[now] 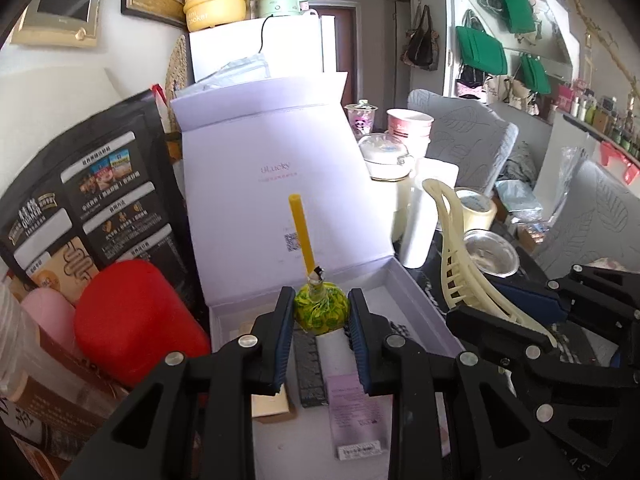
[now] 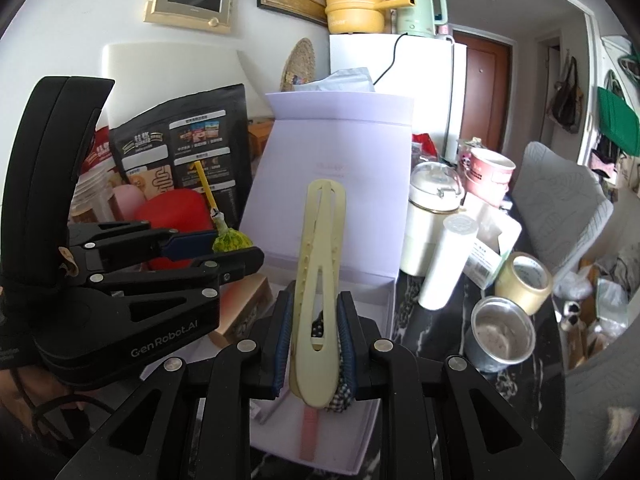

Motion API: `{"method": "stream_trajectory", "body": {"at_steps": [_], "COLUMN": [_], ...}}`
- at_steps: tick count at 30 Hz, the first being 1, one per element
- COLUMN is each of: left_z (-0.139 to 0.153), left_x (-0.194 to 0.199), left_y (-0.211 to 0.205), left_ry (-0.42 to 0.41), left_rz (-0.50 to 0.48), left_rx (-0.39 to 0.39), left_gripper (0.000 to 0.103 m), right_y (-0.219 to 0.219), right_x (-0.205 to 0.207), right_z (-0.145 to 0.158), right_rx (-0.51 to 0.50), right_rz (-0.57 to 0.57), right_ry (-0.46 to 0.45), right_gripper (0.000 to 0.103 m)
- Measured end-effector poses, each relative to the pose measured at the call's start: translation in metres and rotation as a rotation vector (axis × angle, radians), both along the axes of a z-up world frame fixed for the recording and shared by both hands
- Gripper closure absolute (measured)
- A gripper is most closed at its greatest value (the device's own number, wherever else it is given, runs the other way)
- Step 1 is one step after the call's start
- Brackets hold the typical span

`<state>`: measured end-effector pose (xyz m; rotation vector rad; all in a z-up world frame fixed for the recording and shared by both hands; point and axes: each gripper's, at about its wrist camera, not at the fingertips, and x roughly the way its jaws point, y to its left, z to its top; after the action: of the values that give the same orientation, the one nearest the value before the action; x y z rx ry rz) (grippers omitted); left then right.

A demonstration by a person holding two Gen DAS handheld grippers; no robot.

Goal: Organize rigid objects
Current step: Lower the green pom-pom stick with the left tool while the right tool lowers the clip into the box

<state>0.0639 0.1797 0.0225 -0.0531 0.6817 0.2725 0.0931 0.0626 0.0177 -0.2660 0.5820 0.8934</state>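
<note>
My left gripper (image 1: 320, 314) is shut on a green-and-yellow ball (image 1: 321, 311) with a yellow stick (image 1: 302, 234) standing up from it. It hangs over the open white gift box (image 1: 416, 300), whose lid (image 1: 276, 196) stands upright behind. In the right wrist view the left gripper (image 2: 236, 254) shows side-on at the left with that ball (image 2: 231, 241). My right gripper (image 2: 314, 334) is shut on a cream hair clip (image 2: 318, 276), long and slotted, pointing up over the box (image 2: 380, 312). The clip (image 1: 460, 264) and right gripper (image 1: 516, 320) show at the right of the left wrist view.
A red pouch (image 1: 132, 320) and a black snack bag (image 1: 92, 196) crowd the left. Right of the box stand a white roll (image 2: 444, 260), a tape roll (image 2: 524, 282), a steel cup (image 2: 502, 334), a lidded jar (image 2: 434, 204) and paper cups (image 2: 490, 174). Small items (image 1: 310, 368) lie inside the box.
</note>
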Motion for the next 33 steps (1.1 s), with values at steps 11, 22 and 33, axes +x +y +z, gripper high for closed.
{"method": "stream_trajectory", "body": {"at_steps": [11,22,33], "left_z": [-0.022,-0.051,-0.081], "left_x": [0.014,0.030,0.044], "left_y": [0.020,0.039,0.039], "left_ry": [0.037,0.117,0.212], "left_rz": [0.007,0.053,0.062], "left_rx": [-0.064,-0.080,-0.054], "left_gripper": [0.076,0.076,0.076], "right_y": [0.017,0.026,0.032], "right_x": [0.020,0.030,0.049], "right_z": [-0.015,-0.035,-0.063], "right_rx": [-0.024,-0.045,-0.078], "right_rz": [-0.015,-0.049,-0.086], "right_ry": [0.050,0.088,0.153], "right_gripper": [0.081,0.081,0.081]}}
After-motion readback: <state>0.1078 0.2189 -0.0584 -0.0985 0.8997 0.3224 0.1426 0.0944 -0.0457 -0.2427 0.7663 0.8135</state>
